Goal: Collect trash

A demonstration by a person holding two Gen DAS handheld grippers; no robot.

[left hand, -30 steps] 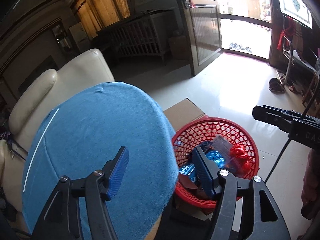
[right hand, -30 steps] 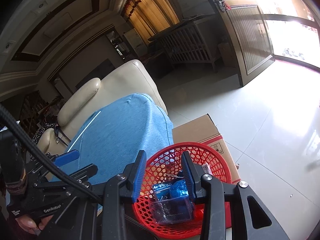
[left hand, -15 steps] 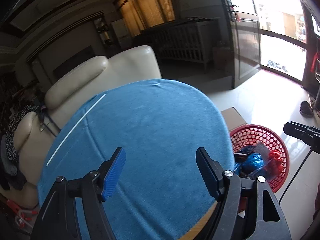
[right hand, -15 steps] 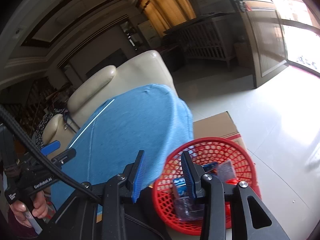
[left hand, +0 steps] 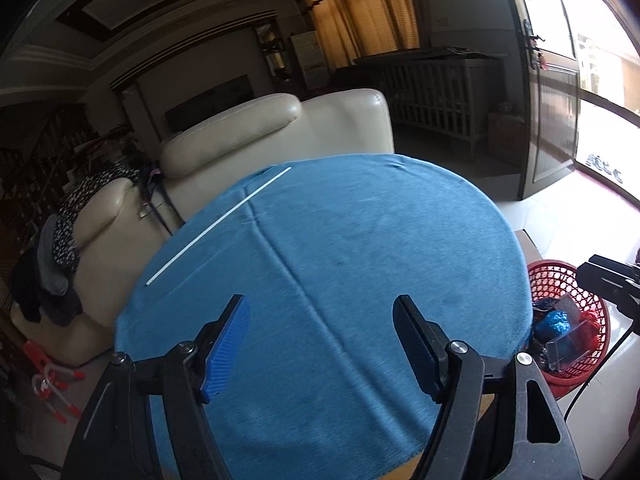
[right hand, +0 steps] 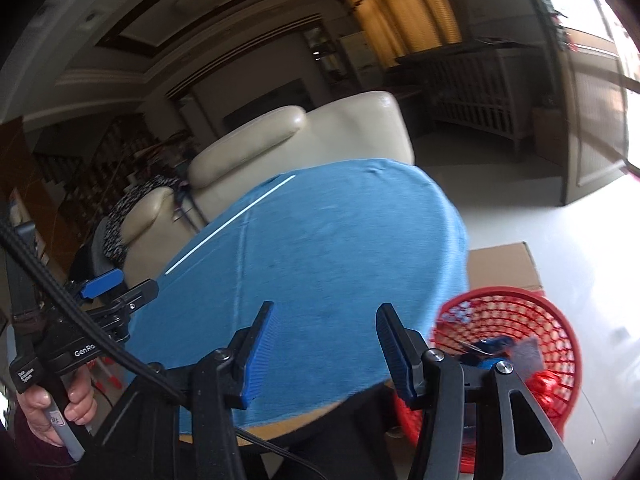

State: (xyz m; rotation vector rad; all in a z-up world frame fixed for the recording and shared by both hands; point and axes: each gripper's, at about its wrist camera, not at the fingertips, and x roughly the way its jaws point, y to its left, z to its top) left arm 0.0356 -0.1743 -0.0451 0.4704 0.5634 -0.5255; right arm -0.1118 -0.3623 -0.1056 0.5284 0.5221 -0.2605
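A: Basket [right hand: 516,320] is loaded now: the clear box [left hand: 568,347] has gone from the right gripper [right hand: 324,350] into it, beside the blue wrapper [left hand: 554,320] and red scrap [right hand: 542,382].

B: Jaws?

A: Right jaws have just been opening, nothing between them. Left gripper [left hand: 320,344] has widened too, empty.

B: And around the basket?

A: Both have swung from it over the table [left hand: 360,240]. Only a white stick [left hand: 218,226] lies there, far edge. Sofa [left hand: 280,128] beyond, carton [right hand: 504,264] behind the basket. Nothing blocks the reach.

Basket [left hand: 560,280] half hidden (by tablecloth [left hand: 360,260]).
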